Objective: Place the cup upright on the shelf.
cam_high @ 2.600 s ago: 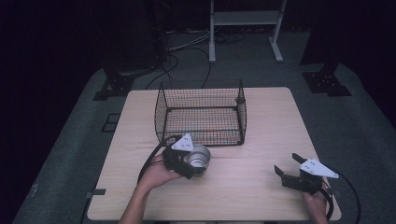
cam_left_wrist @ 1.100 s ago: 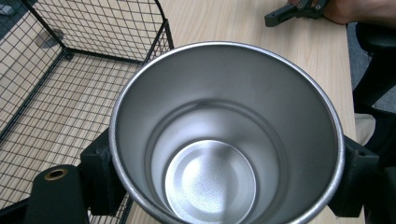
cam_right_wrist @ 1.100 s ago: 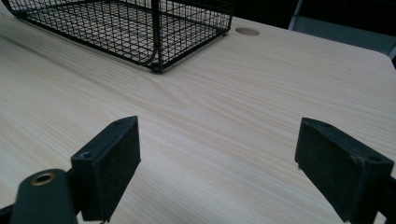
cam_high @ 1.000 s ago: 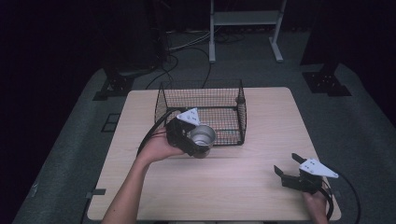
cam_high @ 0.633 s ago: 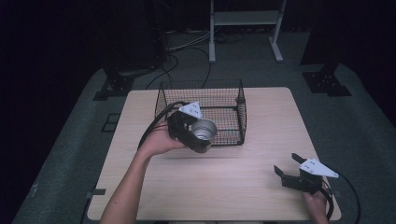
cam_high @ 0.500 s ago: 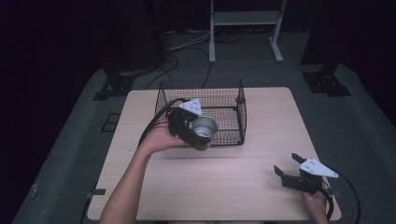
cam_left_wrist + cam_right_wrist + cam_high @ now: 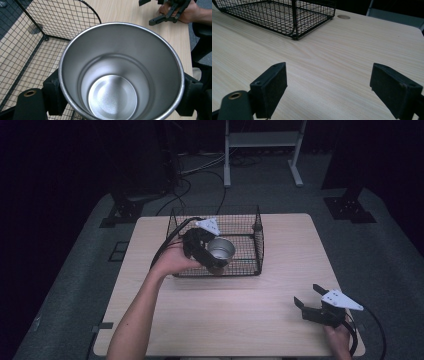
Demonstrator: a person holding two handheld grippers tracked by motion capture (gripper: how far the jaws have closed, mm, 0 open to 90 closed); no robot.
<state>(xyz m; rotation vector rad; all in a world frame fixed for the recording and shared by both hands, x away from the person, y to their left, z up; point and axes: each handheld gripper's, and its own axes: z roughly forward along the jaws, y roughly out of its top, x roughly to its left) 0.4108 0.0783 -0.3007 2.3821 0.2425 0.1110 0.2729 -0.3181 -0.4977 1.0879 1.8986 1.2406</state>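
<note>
Your left gripper (image 7: 212, 257) pinches the steel cup (image 7: 220, 249) across its body, jaws pressed on opposite sides of the wall just under the rim. In the left gripper view the black pads (image 7: 53, 92) sit tight against both flanks of the cup (image 7: 120, 75), so the mouth faces the camera and you can see it's empty. That side grip leaves the open top free and keeps the cup from rolling out.

The cup hangs tilted over the front part of the wire basket (image 7: 257, 240), above its mesh floor, not resting on it as far as I can tell. Held that high, it's clear of the front wall; likely a drop-in placement, so level it before you let go.

Your right gripper (image 7: 312, 302) is parked on the table (image 7: 280, 330) near the front right corner, well apart from the basket. Its jaws are spread wide with nothing between them, just bare wood in the right gripper view (image 7: 329, 82). Idle, out of the way.
</note>
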